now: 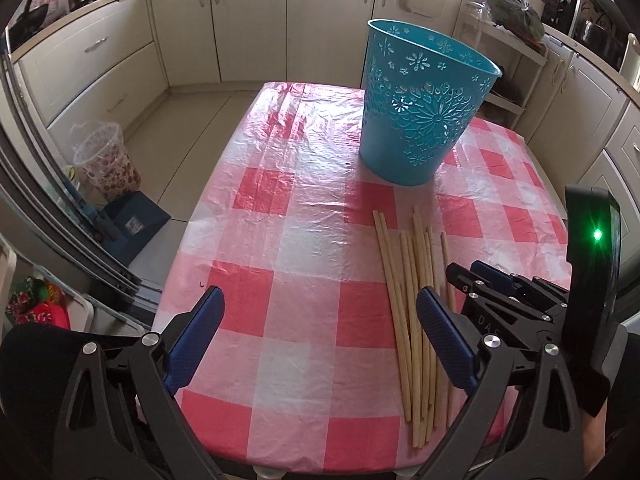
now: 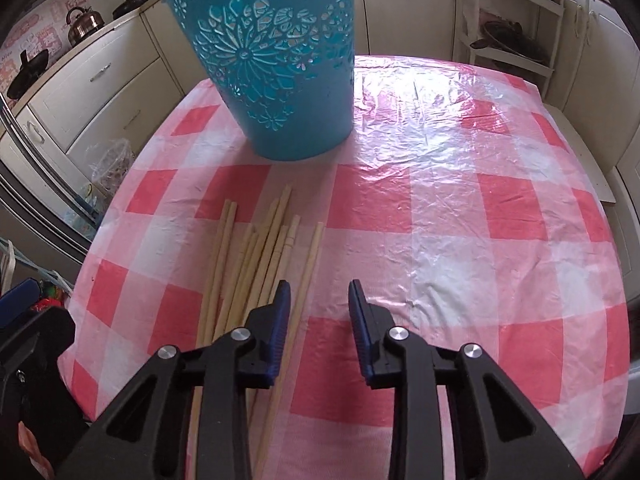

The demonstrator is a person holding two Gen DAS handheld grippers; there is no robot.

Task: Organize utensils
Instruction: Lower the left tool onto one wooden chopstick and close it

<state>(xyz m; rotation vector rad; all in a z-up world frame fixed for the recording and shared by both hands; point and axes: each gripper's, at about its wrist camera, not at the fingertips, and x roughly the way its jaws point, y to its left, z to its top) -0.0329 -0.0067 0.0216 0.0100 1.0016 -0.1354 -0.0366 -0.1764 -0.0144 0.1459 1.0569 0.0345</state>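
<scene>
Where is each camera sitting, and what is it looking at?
Left wrist: sits on the left gripper, looking down over the checked tablecloth at the blue bin and chopsticks; its own wide-apart fingers and the right gripper show.
Right wrist: sits on the right gripper, looking down over the chopsticks toward the blue bin; its own fingers show.
Both share the bin, chopsticks and tablecloth.

Showed the left gripper point(image 1: 318, 322) with jaws spread wide and empty above the pink-and-white checked surface point(image 1: 280, 216). Caught a loose bundle of pale wooden chopsticks point(image 1: 412, 292) lying lengthwise just inside the right-hand jaw, with a teal cut-out bucket point(image 1: 420, 108) standing upright beyond them. Took in the right gripper point(image 1: 484, 280) at the right edge, close beside the chopsticks.
</scene>
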